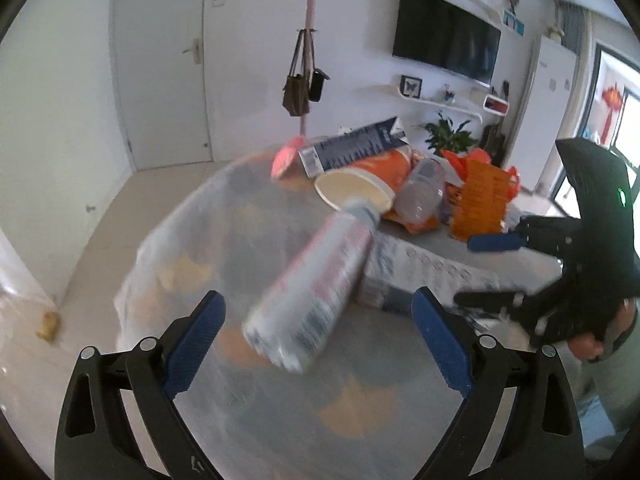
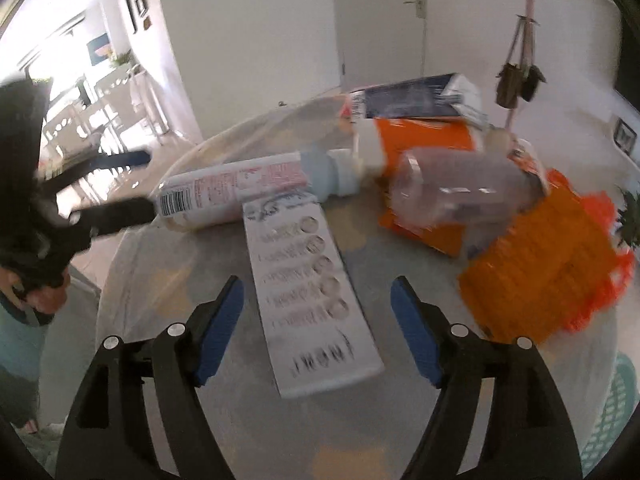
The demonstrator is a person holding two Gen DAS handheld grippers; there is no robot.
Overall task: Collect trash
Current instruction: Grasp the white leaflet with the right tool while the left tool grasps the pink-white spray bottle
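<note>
white spray can [image 1: 316, 284] on its side, cap away from spread left fingers [image 1: 192, 344]; right fingers [image 2: 218, 324] spread.

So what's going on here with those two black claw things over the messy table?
A person holds a gripper in each hand and is clearing rubbish off a round table. The left gripper is open around the base of a white spray can lying on its side. The right gripper is open above a flat white box. Nothing is gripped yet. Behind lie a clear plastic bottle, a dark blue carton and orange wrappers.
</note>
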